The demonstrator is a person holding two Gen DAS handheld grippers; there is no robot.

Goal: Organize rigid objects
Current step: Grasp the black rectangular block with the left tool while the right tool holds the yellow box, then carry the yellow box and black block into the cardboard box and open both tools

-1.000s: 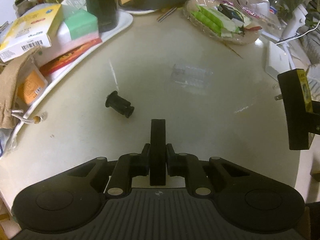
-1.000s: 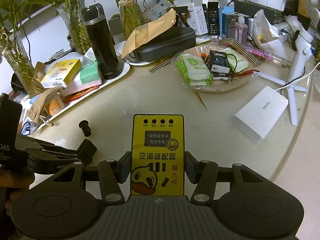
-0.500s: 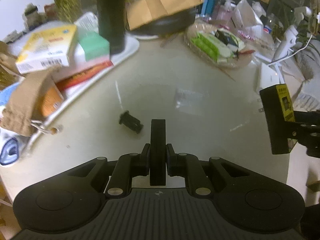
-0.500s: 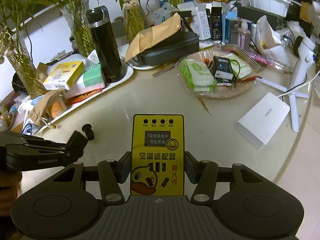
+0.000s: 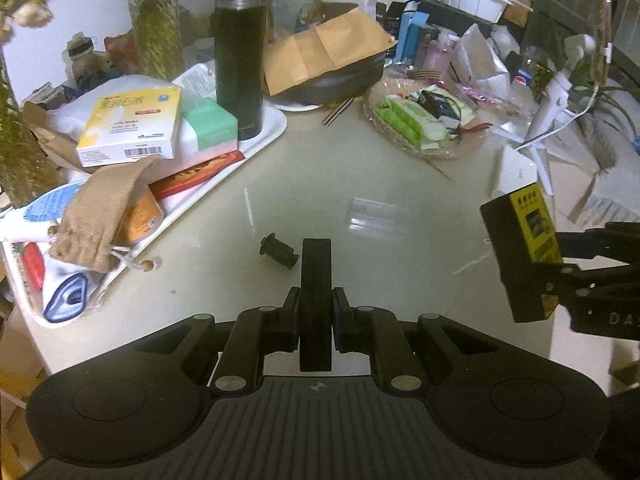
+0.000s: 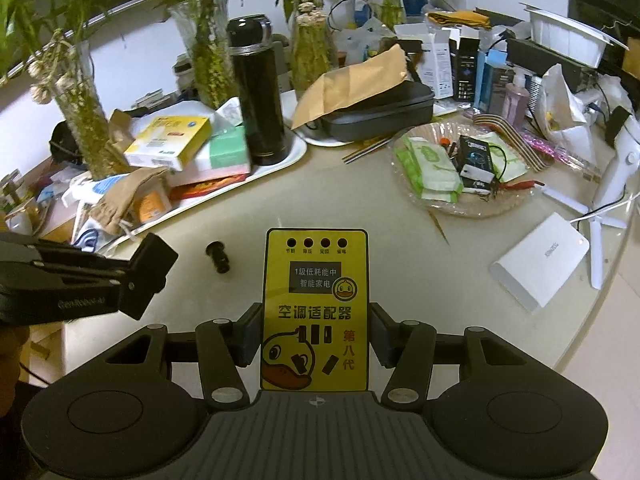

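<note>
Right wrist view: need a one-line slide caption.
Right gripper clamps a yellow adapter above a cluttered table, a small black part lying just ahead.

A yellow adapter (image 6: 316,312) bears a black panel, black lettering and a cartoon duck. The table (image 5: 360,168) is pale cream; a small knob (image 5: 279,251) on it is black.

On my worktop (image 5: 400,184): knob (image 5: 279,251) near-centre, tray (image 5: 276,128) far left holding flask (image 5: 240,48), basket (image 6: 480,208) far right.
</note>
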